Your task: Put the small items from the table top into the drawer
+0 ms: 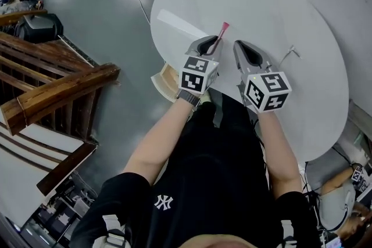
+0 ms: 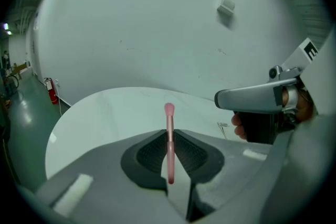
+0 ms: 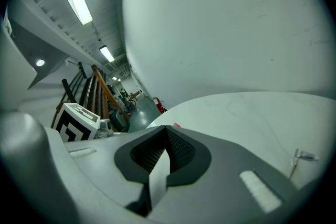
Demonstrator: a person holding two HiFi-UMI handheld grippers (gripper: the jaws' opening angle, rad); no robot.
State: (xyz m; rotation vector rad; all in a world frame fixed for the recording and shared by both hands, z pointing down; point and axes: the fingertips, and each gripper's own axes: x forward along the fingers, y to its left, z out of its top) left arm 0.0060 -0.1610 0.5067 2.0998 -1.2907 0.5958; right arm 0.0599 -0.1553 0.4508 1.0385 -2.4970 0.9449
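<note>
A person seated at a round white table (image 1: 261, 3) works two hand-held claws side by side over its near edge. The left claw (image 1: 213, 43) has its jaws pressed together on a slim pink brush (image 2: 169, 139), pinched low on the handle so that the bristle end sticks out well ahead of the jaw tips, lifted clear of the tabletop beneath it. Gripping it low and along the line of the jaws appears meant to keep the light brush from swinging while it is carried.

The right claw (image 1: 240, 45), just beside the left one, has its jaws closed together with nothing between them; it seems to be waiting its turn, parked out of the way of the loaded claw.

Below and to the outer side of the left claw, a pale wooden drawer (image 1: 165, 81) stands pulled out from under the table's rim, apparently the destination for the brush, which has not yet reached it. Ahead and to the outer side of the right claw, a small white clip-like item (image 1: 292, 53) lies on the tabletop, probably next to be collected.
</note>
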